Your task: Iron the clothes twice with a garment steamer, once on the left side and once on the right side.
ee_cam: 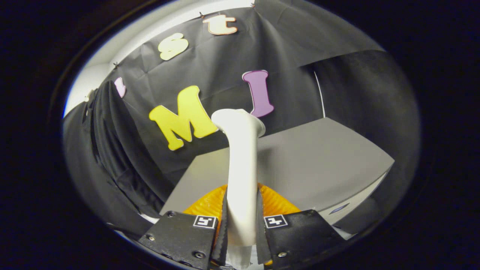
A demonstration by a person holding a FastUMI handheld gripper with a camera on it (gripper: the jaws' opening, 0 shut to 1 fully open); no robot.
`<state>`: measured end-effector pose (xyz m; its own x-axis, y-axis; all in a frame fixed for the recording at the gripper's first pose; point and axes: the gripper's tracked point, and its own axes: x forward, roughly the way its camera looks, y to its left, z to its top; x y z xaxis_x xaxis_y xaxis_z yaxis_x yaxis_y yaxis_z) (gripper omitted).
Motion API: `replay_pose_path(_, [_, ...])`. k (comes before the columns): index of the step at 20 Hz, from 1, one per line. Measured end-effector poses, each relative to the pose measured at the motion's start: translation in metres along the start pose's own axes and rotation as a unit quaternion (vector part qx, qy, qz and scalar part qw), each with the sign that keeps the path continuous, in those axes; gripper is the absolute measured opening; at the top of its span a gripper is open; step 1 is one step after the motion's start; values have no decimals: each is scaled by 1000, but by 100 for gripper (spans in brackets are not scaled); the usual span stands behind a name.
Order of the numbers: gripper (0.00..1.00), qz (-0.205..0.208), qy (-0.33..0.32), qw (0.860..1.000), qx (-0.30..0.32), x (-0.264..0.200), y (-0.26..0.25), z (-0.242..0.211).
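My gripper (242, 225) pinches the white steamer (242, 168) between its 2 fingers; held loosely, it could slip before reaching the dark clothes (112, 150).

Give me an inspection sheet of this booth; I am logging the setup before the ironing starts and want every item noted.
Surface: a grey table lies beyond the fingers, its top bare where visible.
Job's things: a white steamer stands up between the fingers, its head toward the wall; dark clothes hang off to one side, apart from the steamer's head.
Clutter: nothing seen.
Grippers: the gripper is shut on the steamer's handle, both fingers pressing its sides.
Cables: nothing seen.
Surroundings: black cloth wall behind the table; a thin pale line runs down it near the table's far corner; what it is cannot be told.
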<state>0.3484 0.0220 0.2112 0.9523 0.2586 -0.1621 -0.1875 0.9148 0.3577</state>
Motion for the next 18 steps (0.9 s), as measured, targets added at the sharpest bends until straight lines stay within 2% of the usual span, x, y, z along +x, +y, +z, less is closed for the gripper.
replay_pose_path(3, [33,10,-34,999,-16,-34,41,13])
replay_pose_path(10, [33,51,-98,992,-58,-94,172,36])
replay_pose_path(18, [33,77,-139,983,-89,-111,301,52])
